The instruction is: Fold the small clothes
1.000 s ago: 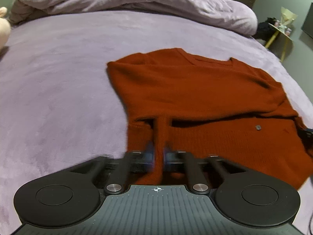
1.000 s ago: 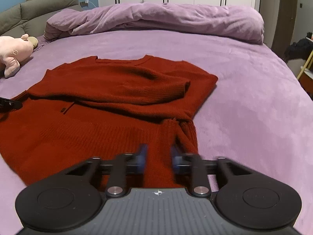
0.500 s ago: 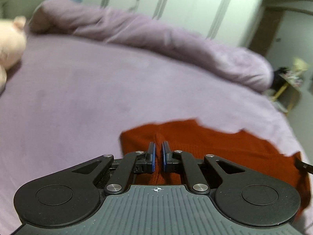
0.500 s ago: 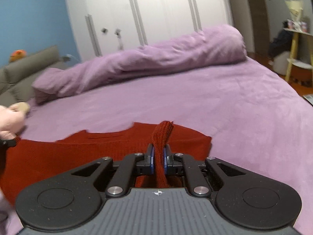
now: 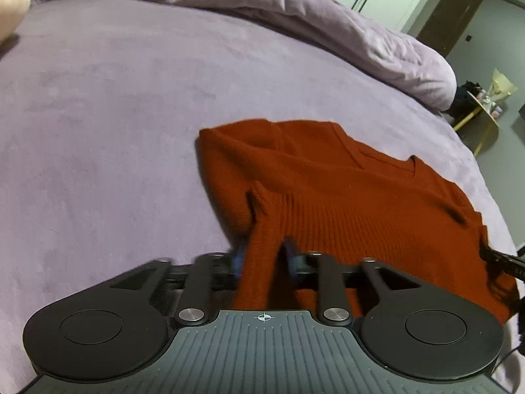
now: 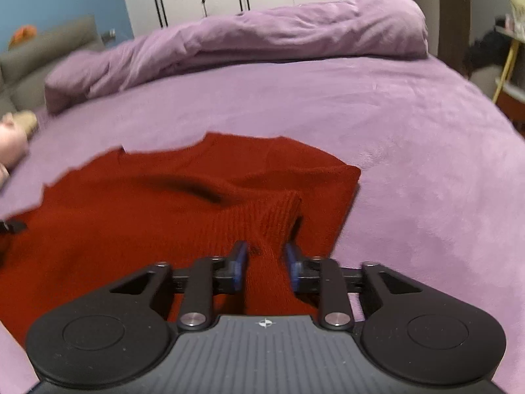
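A rust-red knit sweater [image 5: 354, 197] lies on the purple bed, its ribbed lower half folded up over its upper half. It also shows in the right wrist view [image 6: 157, 210]. My left gripper [image 5: 264, 256] is at the sweater's left near corner, its jaws parted, with a ridge of the ribbed hem still standing between them. My right gripper [image 6: 265, 261] is at the right near corner, jaws parted too, with a bunch of ribbed hem between them. The neckline lies at the far edge.
The bed cover [image 5: 98, 131] spreads all around the sweater. A rolled purple duvet [image 6: 249, 39] lies along the far side. A pink plush toy [image 6: 10, 138] lies at the left. A yellow side table [image 5: 482, 111] stands beyond the bed's right edge.
Both grippers carried the sweater's hem forward over its upper half and lowered it. Both jaws, clamped on the hem half a second ago, have now spread apart.
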